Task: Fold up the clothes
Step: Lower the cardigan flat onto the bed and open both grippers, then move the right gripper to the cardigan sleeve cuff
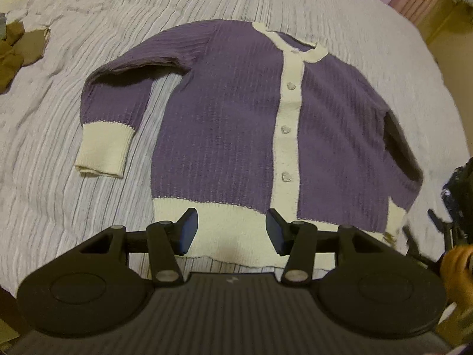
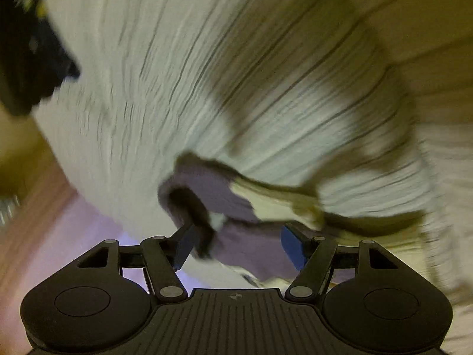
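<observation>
Step in hand: judged from the layout, you are at the start of the fold, with the cardigan spread face up and buttoned on the ribbed bedspread, collar away from you.

Working left to right: a brown garment lies at the far left edge of the bed, well apart from the cardigan and clear of the fold area. The left sleeve lies bent beside the body, its cream cuff flat on the bedspread. The left gripper hovers above the cream hem band, jaws apart, with nothing between them.

At the right, the right gripper sits at the right sleeve. Its jaws stand apart with purple knit between them; the view is badly blurred, so you cannot confirm that the pads press the fabric.

Next move, as a judgement: secure the right sleeve and carry it across the chest. Watch for sagging, stretchy knit and a bunched cuff.
</observation>
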### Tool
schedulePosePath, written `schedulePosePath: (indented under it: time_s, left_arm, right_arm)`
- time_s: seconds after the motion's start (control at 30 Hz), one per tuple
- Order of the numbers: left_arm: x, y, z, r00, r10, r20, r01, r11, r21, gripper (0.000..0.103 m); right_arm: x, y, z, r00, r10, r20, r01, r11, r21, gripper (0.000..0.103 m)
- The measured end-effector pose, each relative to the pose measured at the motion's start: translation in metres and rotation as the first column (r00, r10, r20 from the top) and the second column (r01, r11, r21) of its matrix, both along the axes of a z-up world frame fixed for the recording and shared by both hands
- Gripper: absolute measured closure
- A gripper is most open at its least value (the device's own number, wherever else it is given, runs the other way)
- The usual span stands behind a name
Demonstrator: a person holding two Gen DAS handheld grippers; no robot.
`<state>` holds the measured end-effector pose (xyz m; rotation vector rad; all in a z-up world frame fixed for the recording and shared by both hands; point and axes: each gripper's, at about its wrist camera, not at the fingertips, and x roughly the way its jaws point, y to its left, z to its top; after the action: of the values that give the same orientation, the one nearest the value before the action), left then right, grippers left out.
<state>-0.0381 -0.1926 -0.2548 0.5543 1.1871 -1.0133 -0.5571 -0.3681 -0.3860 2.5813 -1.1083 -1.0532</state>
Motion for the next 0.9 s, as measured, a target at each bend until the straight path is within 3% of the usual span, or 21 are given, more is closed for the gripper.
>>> schedulePosePath:
  time_s: [0.13,0.23,0.33,0.43,0.5,0.53,0.6,0.63,0.67,0.73,0.77,0.83,0.9]
  left_arm:
    - [0.000,-0.006,-0.001,0.999,0.026,0.027,-0.027,0.999,0.032,0.057]
    - [-0.001,-0.010,0.001,0.998,0.031,0.050,-0.033,0.998,0.047,0.057]
    - [-0.003,-0.014,0.002,0.998,0.027,0.063,-0.031,0.998,0.060,0.057]
    - [-0.008,-0.021,0.000,0.997,0.027,0.070,-0.032,0.997,0.071,0.057]
    - [-0.011,-0.026,0.001,0.997,0.021,0.068,-0.025,0.997,0.071,0.057]
    - [-0.014,-0.029,0.002,0.998,0.014,0.069,-0.019,0.998,0.067,0.057]
    - [-0.017,-0.033,0.004,0.997,0.005,0.073,-0.009,0.998,0.057,0.057]
    - [-0.018,-0.035,0.006,0.997,0.007,0.074,-0.011,0.999,0.051,0.057]
    - [-0.019,-0.037,0.007,0.997,0.008,0.076,-0.012,0.999,0.046,0.057]
    - [-0.018,-0.041,0.009,0.997,0.021,0.071,-0.023,0.999,0.033,0.057]
    - [-0.019,-0.042,0.010,0.997,0.028,0.065,-0.030,0.999,0.026,0.057]
    - [-0.019,-0.045,0.010,0.998,0.040,0.052,-0.041,0.999,0.012,0.057]
    - [-0.020,-0.048,0.009,0.998,0.051,0.035,-0.051,0.999,0.007,0.057]
  right_arm:
    - [0.013,-0.015,-0.021,0.977,-0.198,0.076,0.189,0.976,0.106,0.035]
    - [0.013,-0.022,-0.030,0.958,-0.280,0.066,0.262,0.944,0.202,0.035]
    - [0.014,-0.031,-0.040,0.963,-0.255,0.087,0.229,0.943,0.241,0.035]
    - [0.008,-0.046,-0.045,0.987,-0.151,0.052,0.137,0.967,0.216,0.037]
    - [0.000,-0.059,-0.051,0.998,-0.059,0.021,0.055,0.984,0.168,0.082]
    - [-0.005,-0.067,-0.050,1.000,-0.014,-0.015,0.016,0.992,0.127,0.097]
    - [-0.022,-0.092,-0.027,0.968,0.176,-0.176,-0.169,0.984,0.057,0.097]
    - [-0.028,-0.107,-0.008,0.920,0.264,-0.289,-0.275,0.961,0.001,0.097]
    - [-0.035,-0.125,0.020,0.827,0.350,-0.439,-0.408,0.912,-0.042,0.097]
    - [-0.043,-0.151,0.078,0.616,0.385,-0.688,-0.590,0.803,-0.079,0.097]
    - [-0.047,-0.162,0.112,0.494,0.341,-0.800,-0.665,0.741,-0.095,0.097]
    - [-0.051,-0.173,0.157,0.310,0.236,-0.921,-0.757,0.647,-0.089,0.097]
    - [-0.054,-0.182,0.201,0.128,0.099,-0.987,-0.833,0.550,-0.052,0.097]
